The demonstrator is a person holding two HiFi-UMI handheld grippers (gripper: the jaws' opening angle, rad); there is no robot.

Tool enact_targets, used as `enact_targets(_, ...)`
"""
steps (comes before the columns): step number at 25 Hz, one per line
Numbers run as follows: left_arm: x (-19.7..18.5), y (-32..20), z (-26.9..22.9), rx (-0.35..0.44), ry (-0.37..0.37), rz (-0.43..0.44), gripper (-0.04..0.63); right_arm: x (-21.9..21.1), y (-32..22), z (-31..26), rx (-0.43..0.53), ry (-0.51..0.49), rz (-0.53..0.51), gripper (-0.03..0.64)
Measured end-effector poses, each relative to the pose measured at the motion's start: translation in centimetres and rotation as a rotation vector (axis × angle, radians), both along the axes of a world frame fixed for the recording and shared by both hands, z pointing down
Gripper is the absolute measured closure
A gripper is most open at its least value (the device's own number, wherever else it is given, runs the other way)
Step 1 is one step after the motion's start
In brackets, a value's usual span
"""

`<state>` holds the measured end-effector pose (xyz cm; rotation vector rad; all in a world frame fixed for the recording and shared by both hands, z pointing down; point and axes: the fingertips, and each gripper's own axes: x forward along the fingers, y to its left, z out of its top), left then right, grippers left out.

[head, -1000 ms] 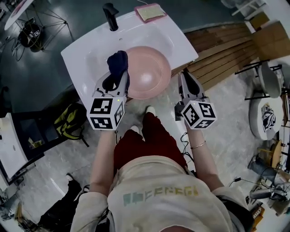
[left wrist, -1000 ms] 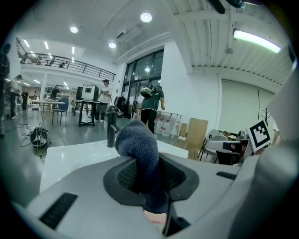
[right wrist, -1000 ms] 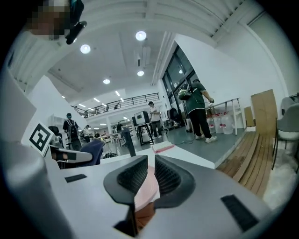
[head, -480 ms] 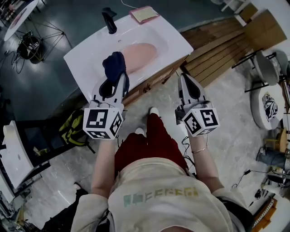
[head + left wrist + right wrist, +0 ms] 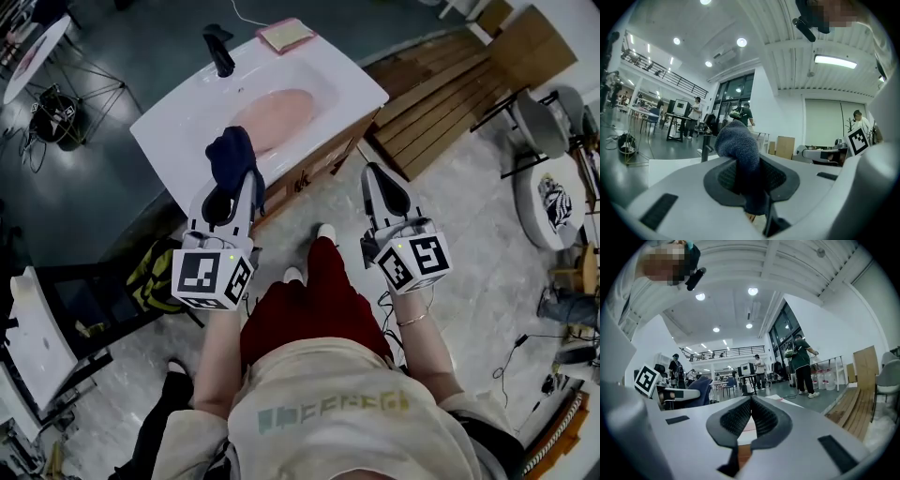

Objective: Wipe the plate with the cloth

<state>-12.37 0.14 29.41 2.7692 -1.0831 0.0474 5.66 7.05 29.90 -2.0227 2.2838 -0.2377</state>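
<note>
A pink plate (image 5: pixel 274 117) lies in the basin of a white sink (image 5: pixel 347 80) at the top of the head view. My left gripper (image 5: pixel 241 184) hangs over the sink's front edge, short of the plate, shut on a dark blue cloth (image 5: pixel 232 157). In the left gripper view the cloth (image 5: pixel 738 150) bulges up between the closed jaws of that gripper (image 5: pixel 747 183). My right gripper (image 5: pixel 372 174) is over the floor in front of the sink's right end. Its jaws (image 5: pixel 751 411) are shut with nothing between them.
A black faucet (image 5: pixel 218 49) stands at the sink's back, with a pink pad (image 5: pixel 286 35) on the back rim. Wooden planks (image 5: pixel 450 84) lie right of the sink. A yellow-black bag (image 5: pixel 155 272) sits on the floor at left. Chairs (image 5: pixel 553 202) stand at far right.
Both grippers and the view have drawn back from the sink. The cloth, earlier over the plate's left rim, now hangs at the sink's front edge. The right gripper stays shut and empty.
</note>
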Motion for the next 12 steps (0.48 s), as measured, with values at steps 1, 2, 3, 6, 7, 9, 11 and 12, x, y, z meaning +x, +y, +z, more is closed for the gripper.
enact_targets(1,-0.1,0.2,0.0,0.000,0.003,0.005,0.515,-0.1,0.3,-0.1,-0.004,0.002,0.007,0.580)
enact_targets(2,-0.2,0.3,0.1,-0.001,0.005,0.008,0.515,-0.2,0.6,-0.1,-0.008,0.006,0.012,0.580)
enact_targets(3,-0.3,0.6,0.1,-0.002,0.007,0.011,0.515,-0.4,0.9,-0.2,-0.010,0.010,0.014,0.580)
enact_targets(6,-0.5,1.5,0.2,0.007,-0.006,0.017,0.515,-0.7,2.0,-0.4,-0.009,0.033,0.007,0.580)
enact_targets(7,-0.4,1.9,0.2,0.016,-0.017,0.016,0.515,-0.7,2.4,-0.4,-0.010,0.038,0.005,0.580)
enact_targets(9,-0.4,2.7,0.0,0.037,-0.040,0.008,0.515,-0.7,3.0,-0.5,-0.013,0.040,-0.001,0.580)
enact_targets(11,-0.5,3.3,-0.1,0.051,-0.057,-0.003,0.515,-0.7,3.6,-0.6,-0.015,0.039,-0.009,0.580)
enact_targets(12,-0.5,3.6,-0.2,0.057,-0.065,-0.008,0.515,-0.8,3.8,-0.6,-0.016,0.039,-0.013,0.580)
